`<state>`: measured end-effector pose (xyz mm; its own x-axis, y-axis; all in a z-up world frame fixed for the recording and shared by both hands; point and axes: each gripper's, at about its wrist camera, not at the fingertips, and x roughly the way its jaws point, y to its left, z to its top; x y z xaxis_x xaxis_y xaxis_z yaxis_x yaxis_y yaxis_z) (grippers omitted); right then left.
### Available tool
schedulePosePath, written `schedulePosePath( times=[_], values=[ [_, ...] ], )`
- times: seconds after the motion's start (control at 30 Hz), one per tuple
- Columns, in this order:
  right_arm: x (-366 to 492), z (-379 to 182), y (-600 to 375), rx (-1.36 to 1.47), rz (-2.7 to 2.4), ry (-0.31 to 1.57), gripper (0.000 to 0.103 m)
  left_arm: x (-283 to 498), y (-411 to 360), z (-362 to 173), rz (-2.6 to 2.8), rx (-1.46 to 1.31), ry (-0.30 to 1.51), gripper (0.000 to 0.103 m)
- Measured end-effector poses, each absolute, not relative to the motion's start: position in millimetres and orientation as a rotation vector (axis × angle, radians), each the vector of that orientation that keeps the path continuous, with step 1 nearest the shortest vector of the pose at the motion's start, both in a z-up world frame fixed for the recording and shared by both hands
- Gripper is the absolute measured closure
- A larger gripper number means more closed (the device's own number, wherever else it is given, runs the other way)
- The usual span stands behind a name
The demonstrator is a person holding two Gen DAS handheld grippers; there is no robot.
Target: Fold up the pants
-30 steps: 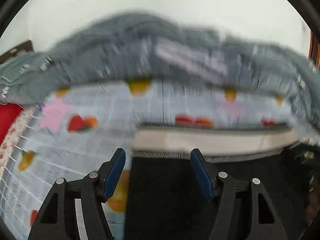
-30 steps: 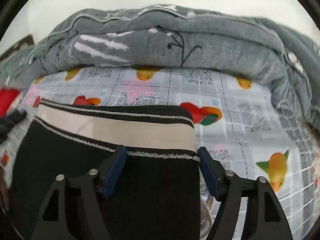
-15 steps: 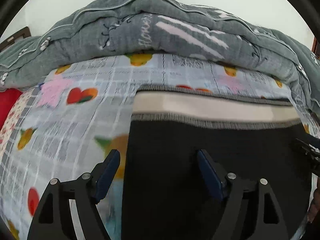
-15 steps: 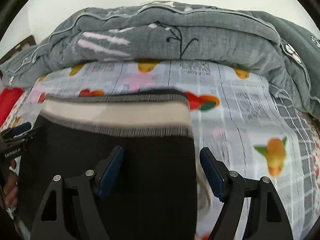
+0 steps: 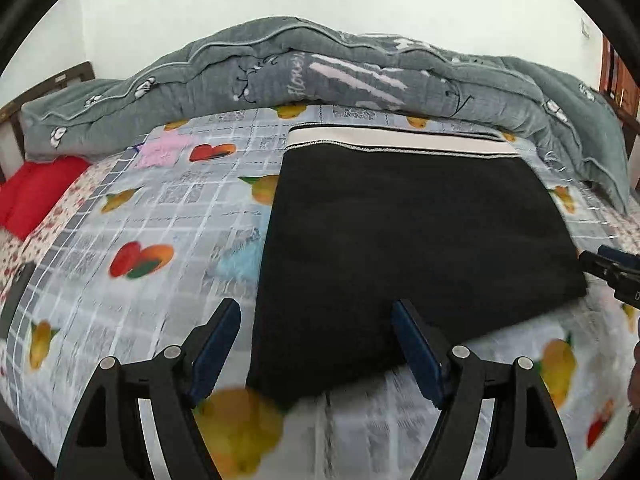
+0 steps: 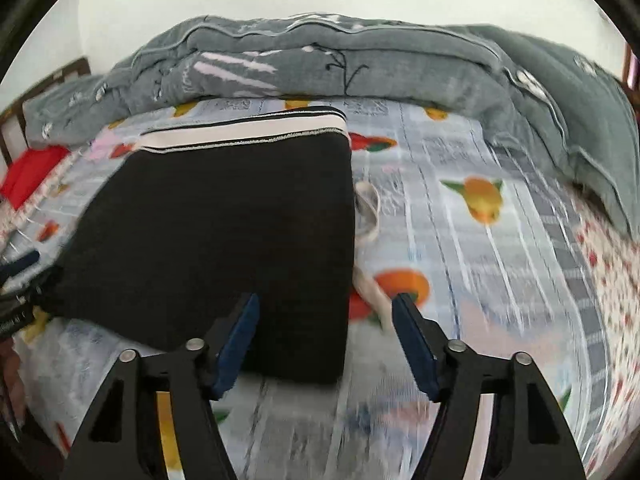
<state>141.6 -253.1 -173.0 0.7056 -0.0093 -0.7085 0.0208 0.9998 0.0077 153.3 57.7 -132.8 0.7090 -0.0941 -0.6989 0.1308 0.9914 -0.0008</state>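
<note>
On the bed [image 5: 132,216], the pants [image 5: 400,240] lie as a compact black rectangle, the pale waistband at the far edge near the grey quilt [image 5: 320,68]. The fold looks nearly or wholly done, with edges stacked squarely; a white drawstring [image 6: 366,208] strays out at their right side. The left tongs [image 5: 316,344] hang spread over the near left corner, pinching nothing. The right tongs [image 6: 325,338] stand apart over the near right corner, their jaws having just narrowed a little, with no cloth gripped. What may remain is tucking the string or smoothing.
</note>
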Motion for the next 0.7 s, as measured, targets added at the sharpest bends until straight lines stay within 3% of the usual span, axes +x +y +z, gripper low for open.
schedulePosePath(
  times=[0.33,0.4,0.47,0.6,0.7],
  values=[
    [63.4,-125.0,-252.8,0.045,-0.045,0.724,0.034,81.5,44.3,-61.4,-0.146,0.01,0.67,0.026],
    [45.1,-114.8,-254.9,0.027,-0.069,0.698,0.029,65.9,38.6,-49.3,-0.151,0.019,0.658,0.026],
    [23.5,-103.8,-258.0,0.03,-0.065,0.659,0.012,51.2,34.6,-39.6,-0.146,0.023,0.639,0.024],
    [-6.2,-88.6,-263.9,0.037,-0.063,0.624,0.007,24.4,25.7,-23.6,-0.123,0.039,0.601,0.009],
    [-20.7,-80.2,-262.0,0.017,-0.065,0.611,0.007,15.0,19.9,-17.8,-0.115,0.044,0.592,0.007]
  ],
)
